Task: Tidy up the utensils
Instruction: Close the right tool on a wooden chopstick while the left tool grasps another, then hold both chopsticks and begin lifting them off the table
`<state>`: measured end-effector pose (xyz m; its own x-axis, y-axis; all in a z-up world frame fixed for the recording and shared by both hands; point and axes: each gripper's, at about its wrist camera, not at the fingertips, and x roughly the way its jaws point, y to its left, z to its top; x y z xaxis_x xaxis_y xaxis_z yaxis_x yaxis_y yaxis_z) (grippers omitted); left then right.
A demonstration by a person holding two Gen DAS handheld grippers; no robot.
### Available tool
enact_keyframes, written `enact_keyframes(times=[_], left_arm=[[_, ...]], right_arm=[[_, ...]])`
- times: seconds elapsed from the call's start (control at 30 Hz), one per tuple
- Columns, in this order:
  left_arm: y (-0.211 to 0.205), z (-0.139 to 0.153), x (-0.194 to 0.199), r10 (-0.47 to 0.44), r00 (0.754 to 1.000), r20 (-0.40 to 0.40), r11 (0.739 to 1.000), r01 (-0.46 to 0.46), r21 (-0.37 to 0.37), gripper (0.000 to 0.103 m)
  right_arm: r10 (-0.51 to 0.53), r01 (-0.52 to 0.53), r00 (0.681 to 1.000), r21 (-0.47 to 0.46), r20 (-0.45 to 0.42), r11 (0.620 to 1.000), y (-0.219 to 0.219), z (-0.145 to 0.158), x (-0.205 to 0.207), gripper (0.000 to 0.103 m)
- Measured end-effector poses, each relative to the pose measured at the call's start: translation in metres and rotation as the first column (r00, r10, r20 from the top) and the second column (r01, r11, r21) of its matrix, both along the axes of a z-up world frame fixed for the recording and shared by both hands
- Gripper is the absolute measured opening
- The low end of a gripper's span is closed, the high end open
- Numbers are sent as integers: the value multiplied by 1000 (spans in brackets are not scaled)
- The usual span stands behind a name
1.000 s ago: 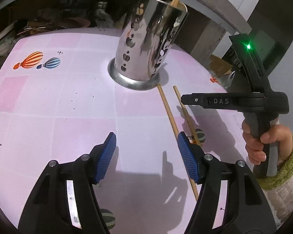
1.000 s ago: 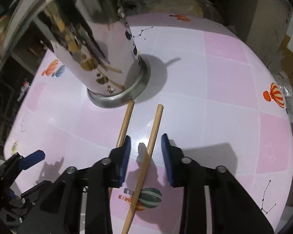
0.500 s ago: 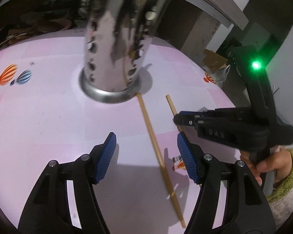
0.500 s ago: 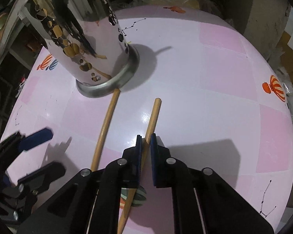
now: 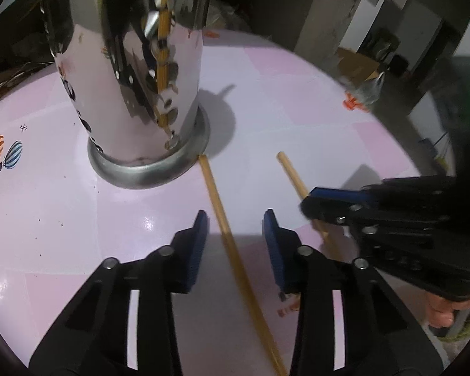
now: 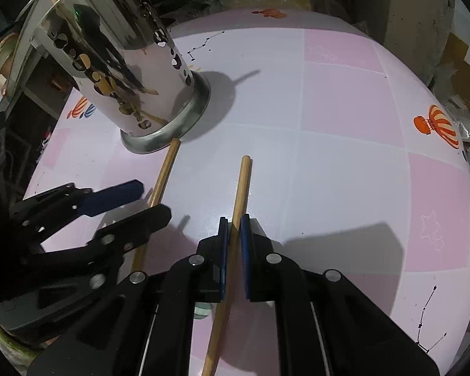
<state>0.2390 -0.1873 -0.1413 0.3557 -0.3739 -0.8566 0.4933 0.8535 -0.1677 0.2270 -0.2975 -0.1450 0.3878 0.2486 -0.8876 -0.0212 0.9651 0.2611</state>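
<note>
Left gripper (image 5: 235, 222) moved astride one chopstick (image 5: 232, 244), jaws closing, right gripper (image 6: 233, 222) clamping other chopstick (image 6: 242, 185)

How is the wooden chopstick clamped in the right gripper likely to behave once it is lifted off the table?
The chopstick looks like a thin, straight wooden rod, so it is probably stiff and light. The right gripper pinches it partway along, with a long stretch beyond the pads on each side, so it may pivot or droop. Being round, it would likely roll on the glossy tablecloth if dropped.
</note>
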Motion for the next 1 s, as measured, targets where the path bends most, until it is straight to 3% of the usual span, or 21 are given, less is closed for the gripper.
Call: enact_keyframes(times=[0.07,0.2,0.57,0.73,0.8,0.9,1.0], left_arm=[[-4,0,-2,-3,999,39,999,2,41,26],[-4,-1,-6,9,998,63,997,-13,71,7],[40,-1,-36,47,998,-42,999,-48,-11,5],[35,-2,-37,30,997,-64,999,-29,17,11],[33,-2,-33,27,997,-69,1000,-27,12,23],[24,0,-29,-3,998,-56,999,5,37,31],[14,0,-27,-27,999,-25,996,29,81,31]], right_arm=[[-1,1,1000,10,4,1000,-3,0,-1,9],[1,-1,1000,13,9,1000,-4,-1,-3,9],[23,-22,999,50,-26,999,0,-2,-11,9],[35,-34,998,41,-42,999,4,-1,-7,9],[35,-33,998,33,-45,999,5,-1,-6,10],[40,-39,998,19,-50,999,7,-1,-1,11],[51,-51,998,-5,-46,999,11,-1,2,12]])
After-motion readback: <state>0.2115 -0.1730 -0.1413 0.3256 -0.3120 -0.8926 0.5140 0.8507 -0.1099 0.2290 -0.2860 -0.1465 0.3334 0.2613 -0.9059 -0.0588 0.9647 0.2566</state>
